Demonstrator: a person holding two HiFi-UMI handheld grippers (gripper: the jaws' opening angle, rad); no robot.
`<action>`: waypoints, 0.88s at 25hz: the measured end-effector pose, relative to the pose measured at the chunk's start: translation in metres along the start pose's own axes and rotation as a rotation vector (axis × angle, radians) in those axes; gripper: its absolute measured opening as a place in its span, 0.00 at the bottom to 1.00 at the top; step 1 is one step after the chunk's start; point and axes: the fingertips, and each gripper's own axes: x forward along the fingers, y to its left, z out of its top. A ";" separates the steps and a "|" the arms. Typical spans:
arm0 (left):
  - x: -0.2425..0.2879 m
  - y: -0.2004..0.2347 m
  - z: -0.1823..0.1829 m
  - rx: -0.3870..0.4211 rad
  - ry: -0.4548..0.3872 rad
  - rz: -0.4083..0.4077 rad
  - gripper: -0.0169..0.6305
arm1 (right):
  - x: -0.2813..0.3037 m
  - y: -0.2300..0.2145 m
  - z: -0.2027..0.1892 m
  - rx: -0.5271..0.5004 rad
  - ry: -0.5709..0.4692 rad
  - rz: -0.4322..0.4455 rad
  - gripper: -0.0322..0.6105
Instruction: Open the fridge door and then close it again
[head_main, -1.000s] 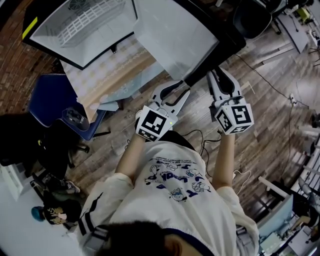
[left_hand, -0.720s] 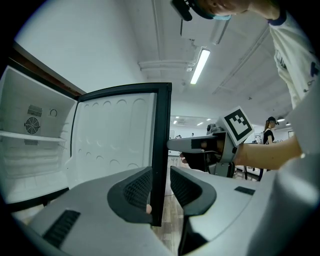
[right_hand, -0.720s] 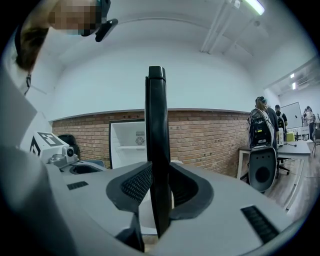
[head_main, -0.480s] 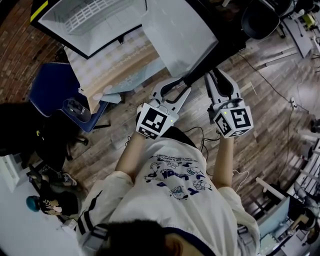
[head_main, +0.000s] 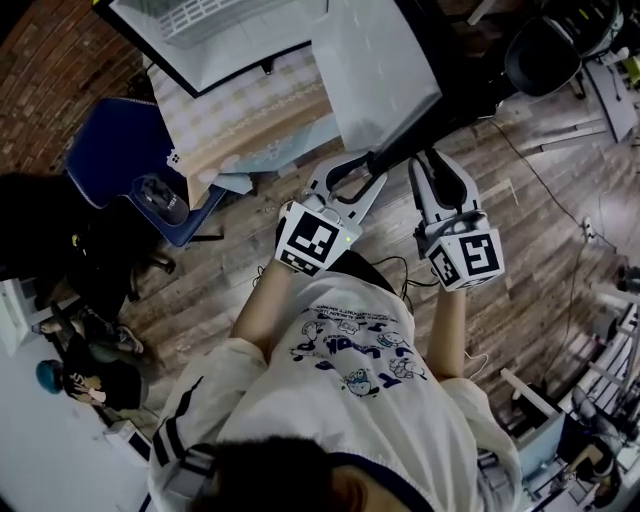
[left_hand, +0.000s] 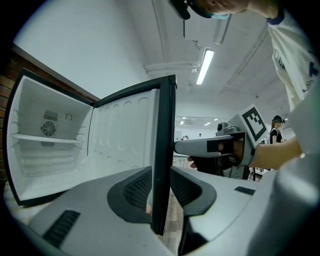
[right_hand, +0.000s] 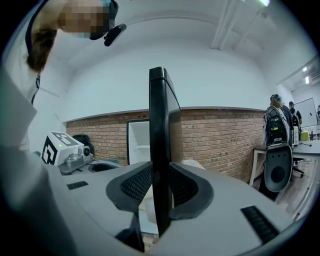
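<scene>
The fridge stands open at the top left of the head view, white inside with a wire shelf. Its door swings out toward me, white inner face up and black outer skin behind. My left gripper is shut on the door's free edge, and my right gripper is shut on the same edge beside it. In the left gripper view the black door edge runs straight up between the pads. The right gripper view shows the door edge clamped the same way.
A blue chair with a dark mouse-like object stands left of the fridge. Patterned boards lean under the cabinet. Cables trail over the wooden floor by my feet. A black office chair is at the far right, and a brick wall runs behind.
Both grippers have moved sideways, still holding the door edge. The fridge cabinet has slid up and to the right in the head view. The jaws look unchanged.
</scene>
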 end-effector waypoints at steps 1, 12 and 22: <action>-0.002 0.001 0.000 0.000 -0.001 0.004 0.20 | 0.001 0.005 0.000 -0.007 0.000 0.013 0.22; -0.021 0.012 -0.003 -0.010 0.000 0.073 0.20 | 0.017 0.056 0.001 -0.045 -0.001 0.137 0.19; -0.058 0.047 -0.011 -0.039 0.002 0.221 0.21 | 0.046 0.108 0.001 -0.073 0.011 0.295 0.19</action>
